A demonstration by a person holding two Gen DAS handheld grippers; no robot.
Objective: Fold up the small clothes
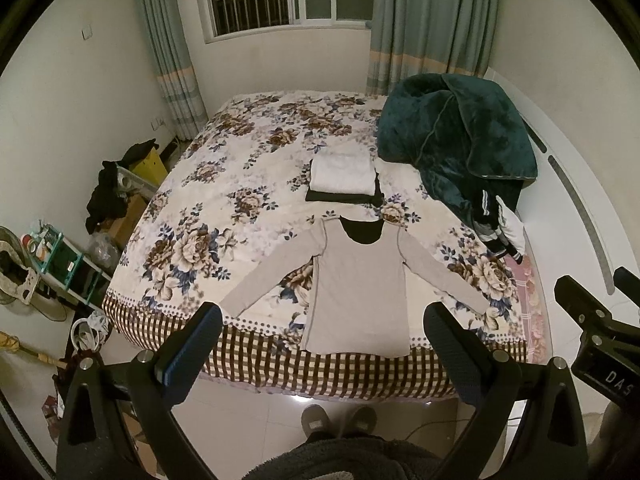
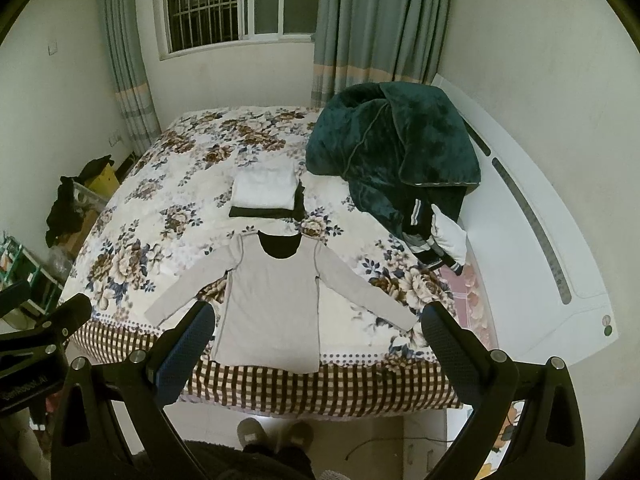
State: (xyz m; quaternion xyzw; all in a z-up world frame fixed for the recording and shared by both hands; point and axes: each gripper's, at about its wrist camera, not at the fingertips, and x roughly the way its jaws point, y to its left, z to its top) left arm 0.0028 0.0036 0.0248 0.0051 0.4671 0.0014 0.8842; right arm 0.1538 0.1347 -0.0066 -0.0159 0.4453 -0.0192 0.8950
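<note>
A beige long-sleeved shirt (image 1: 356, 292) lies flat and spread out on the near end of the floral bed (image 1: 240, 152), sleeves out to both sides, black neck lining away from me. It also shows in the right wrist view (image 2: 272, 312). My left gripper (image 1: 322, 332) is open and empty, held high above the bed's near edge. My right gripper (image 2: 318, 332) is open and empty at the same height; its body shows at the right of the left wrist view (image 1: 600, 344). A folded white garment on a folded black one (image 1: 342, 178) lies beyond the shirt.
A dark green blanket (image 1: 456, 136) is heaped at the bed's right by the white headboard (image 2: 532, 216), with a striped garment and white cloth (image 1: 504, 228) under it. Shelves, boxes and clutter (image 1: 72, 256) stand on the left floor. My slippers (image 1: 338, 420) are on the tiles.
</note>
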